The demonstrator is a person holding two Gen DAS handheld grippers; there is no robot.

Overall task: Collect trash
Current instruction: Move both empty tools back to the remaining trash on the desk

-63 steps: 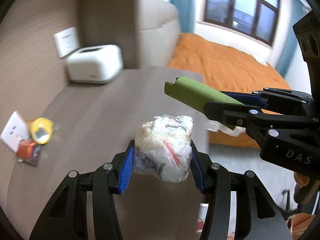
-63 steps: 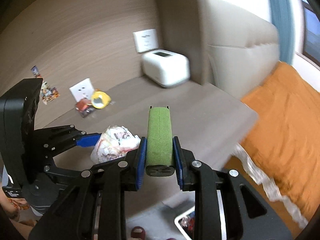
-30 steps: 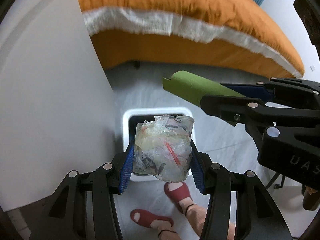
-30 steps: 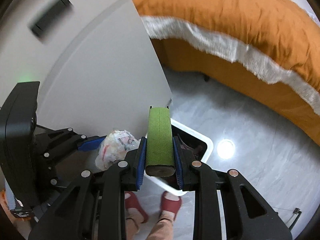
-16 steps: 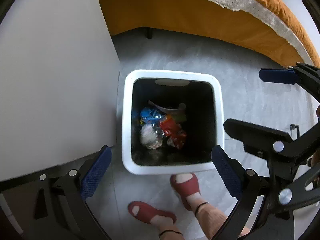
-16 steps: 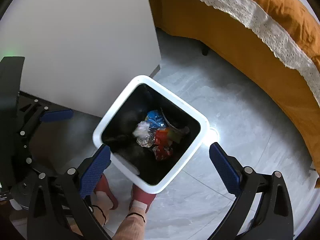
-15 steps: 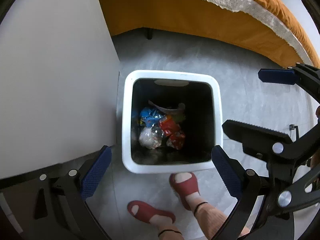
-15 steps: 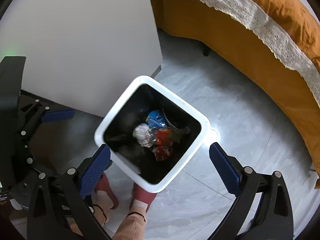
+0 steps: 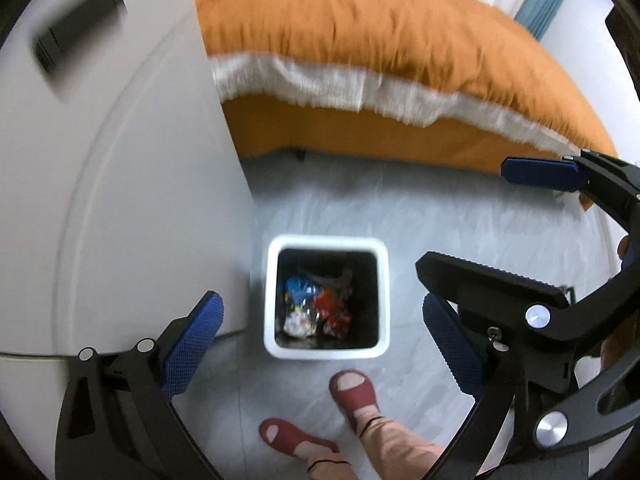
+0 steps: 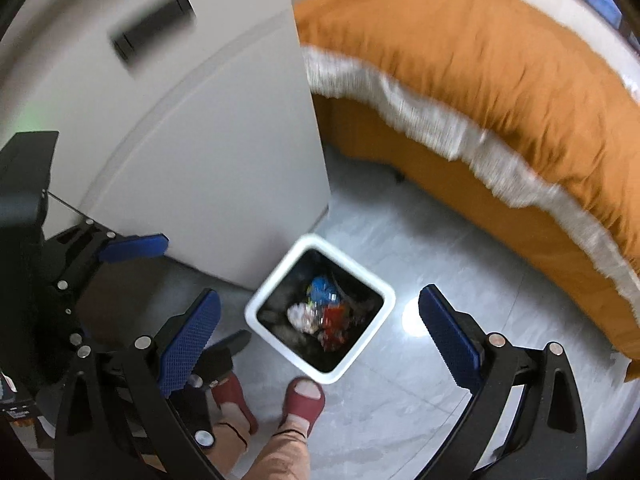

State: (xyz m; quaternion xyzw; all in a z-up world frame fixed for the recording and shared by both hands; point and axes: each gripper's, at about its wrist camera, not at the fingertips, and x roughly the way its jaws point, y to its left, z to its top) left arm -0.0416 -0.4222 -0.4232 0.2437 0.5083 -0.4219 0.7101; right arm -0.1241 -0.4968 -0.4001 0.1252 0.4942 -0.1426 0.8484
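A white square trash bin [image 9: 384, 300] stands on the grey floor below both grippers; it also shows in the right wrist view [image 10: 264, 298]. Inside lie a crumpled clear plastic wad [image 9: 298, 322], a blue wrapper [image 9: 298, 286] and a red wrapper [image 9: 332, 312]; the right wrist view shows the same wad [image 10: 300, 316]. My left gripper [image 9: 320, 340] is open and empty above the bin. My right gripper [image 10: 320, 332] is open and empty above it too, and shows at the right in the left wrist view [image 9: 500, 216].
A white cabinet side [image 9: 140, 200] stands left of the bin. A bed with an orange cover [image 9: 380, 48] and white fringe lies beyond. The person's feet in red slippers [image 9: 354, 394] stand just in front of the bin.
Both grippers opened and dropped the plastic wad and the green roll into the bin, then rose away from it; the bin now looks smaller and the view tilts up toward the bed.
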